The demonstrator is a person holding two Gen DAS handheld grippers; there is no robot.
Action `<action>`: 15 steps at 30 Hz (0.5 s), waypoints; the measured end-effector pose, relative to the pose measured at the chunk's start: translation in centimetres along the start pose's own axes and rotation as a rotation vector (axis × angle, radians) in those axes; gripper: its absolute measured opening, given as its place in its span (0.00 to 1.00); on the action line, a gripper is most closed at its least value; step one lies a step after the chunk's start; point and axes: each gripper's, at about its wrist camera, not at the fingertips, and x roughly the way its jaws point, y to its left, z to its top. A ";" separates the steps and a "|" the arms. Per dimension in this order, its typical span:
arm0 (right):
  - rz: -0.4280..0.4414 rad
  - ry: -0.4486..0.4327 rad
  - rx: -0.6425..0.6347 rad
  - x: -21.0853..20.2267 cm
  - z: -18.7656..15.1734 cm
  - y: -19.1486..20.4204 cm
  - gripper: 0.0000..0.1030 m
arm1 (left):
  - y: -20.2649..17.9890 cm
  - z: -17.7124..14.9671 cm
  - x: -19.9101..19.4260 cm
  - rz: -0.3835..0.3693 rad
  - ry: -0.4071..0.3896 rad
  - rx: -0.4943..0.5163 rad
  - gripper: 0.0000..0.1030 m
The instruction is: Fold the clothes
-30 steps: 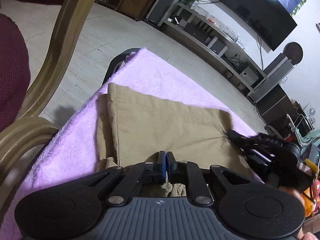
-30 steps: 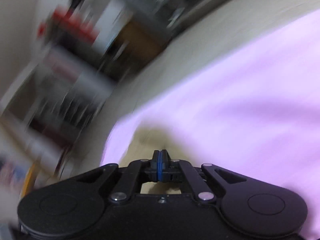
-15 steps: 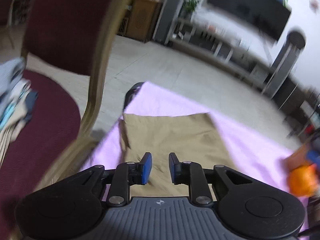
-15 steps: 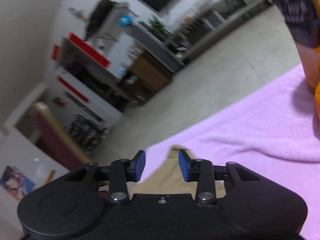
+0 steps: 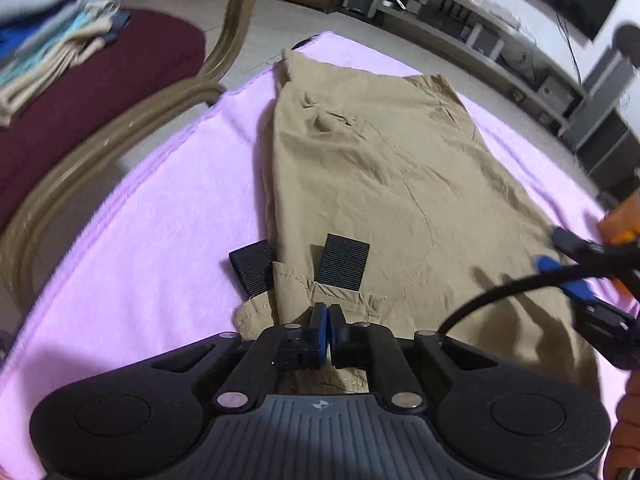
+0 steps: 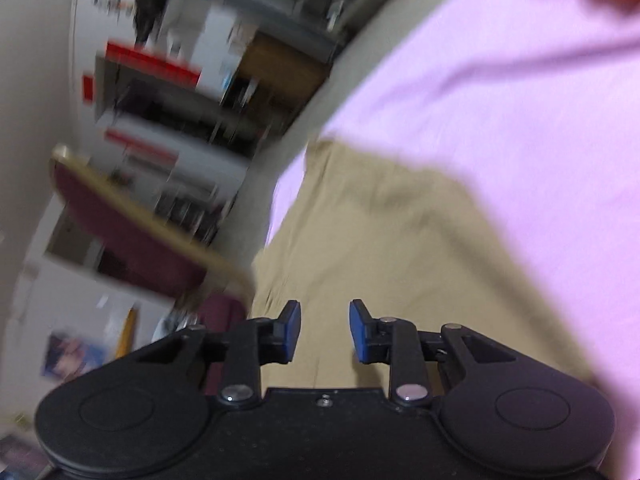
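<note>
Khaki trousers (image 5: 384, 168) lie flat on the pink-covered tabletop (image 5: 160, 216). The left hand-held gripper (image 5: 327, 334) has just closed, pinching their near hem; the right hand-held gripper (image 6: 325, 330), narrowing, stands spread above them.

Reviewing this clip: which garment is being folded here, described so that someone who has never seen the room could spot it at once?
Start at the pink blanket covering the work surface beside the maroon-cushioned chair. In the middle of it lie the khaki trousers, spread flat and creased. Unlike the blue, pale and beige clothes stacked on the chair seat, they lie alone and are plain tan.
</note>
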 end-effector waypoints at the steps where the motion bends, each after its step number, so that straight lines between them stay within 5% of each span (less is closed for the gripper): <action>1: 0.025 0.069 -0.001 1.3 0.0 -0.4 0.27 | 0.0 0.1 0.1 0.002 0.000 0.003 0.09; 3: 0.069 0.197 0.018 3.6 -0.3 -1.5 0.27 | 0.0 0.1 0.2 0.000 0.000 0.013 0.09; 4: 0.056 0.213 0.022 4.1 -0.2 -2.2 0.19 | 0.0 0.0 0.3 -0.003 -0.001 0.020 0.09; 5: 0.027 0.197 0.016 4.2 0.2 -2.7 0.01 | -0.1 -0.1 0.3 -0.005 -0.003 0.028 0.09; 11: -0.147 -0.291 0.138 -2.6 4.4 -7.7 0.00 | 0.0 0.1 0.8 -0.017 0.003 0.045 0.09; 15: -0.212 -0.409 0.212 -8.1 4.9 -7.3 0.13 | 0.2 0.5 0.3 -0.035 -0.005 0.037 0.09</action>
